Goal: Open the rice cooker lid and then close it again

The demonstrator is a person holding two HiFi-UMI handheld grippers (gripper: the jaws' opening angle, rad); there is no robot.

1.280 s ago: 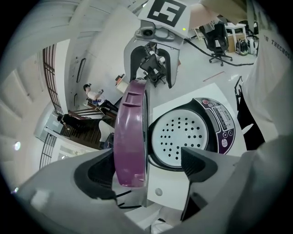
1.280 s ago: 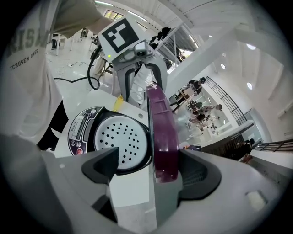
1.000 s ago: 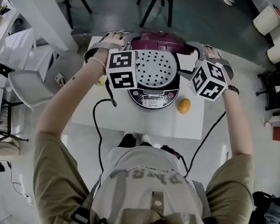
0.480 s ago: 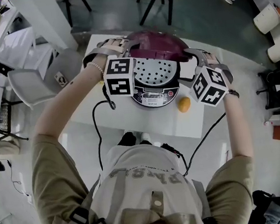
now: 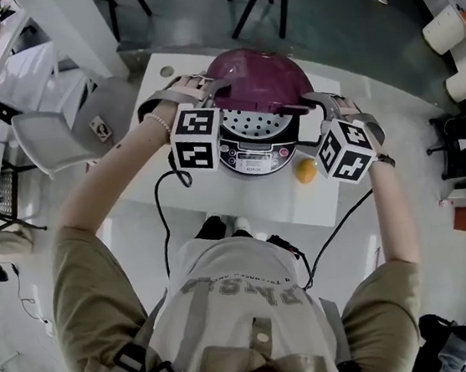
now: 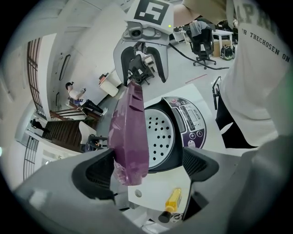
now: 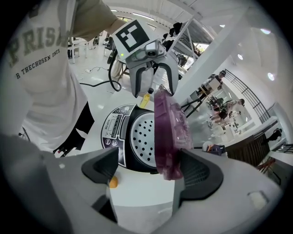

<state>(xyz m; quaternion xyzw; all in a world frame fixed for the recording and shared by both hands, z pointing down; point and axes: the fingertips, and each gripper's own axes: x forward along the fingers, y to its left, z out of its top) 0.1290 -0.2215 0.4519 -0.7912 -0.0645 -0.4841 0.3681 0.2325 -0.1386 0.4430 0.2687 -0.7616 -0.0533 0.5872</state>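
The rice cooker (image 5: pixel 254 155) stands on a white table (image 5: pixel 218 204), its purple lid (image 5: pixel 253 77) tilted about halfway down over the perforated inner plate (image 5: pixel 255 123). My left gripper (image 5: pixel 207 91) is at the lid's left side and open. In the left gripper view the lid (image 6: pixel 130 132) rises between the wide-apart jaws of the left gripper (image 6: pixel 149 160), close to the left one. My right gripper (image 5: pixel 311 102) is at the lid's right side, also open. In the right gripper view the lid (image 7: pixel 169 132) stands between the right gripper's (image 7: pixel 149 167) jaws, near the right one.
A small orange fruit (image 5: pixel 305 172) lies on the table right of the cooker. A yellow bottle (image 6: pixel 171 201) lies on the left side. A black cable (image 5: pixel 161 206) hangs over the table's front edge. A grey chair (image 5: pixel 50 136) stands to the left, a black one (image 5: pixel 265 0) behind.
The lid has swung down from nearly upright to about half shut, covering more of the perforated plate. Both grippers have moved forward and down with it.
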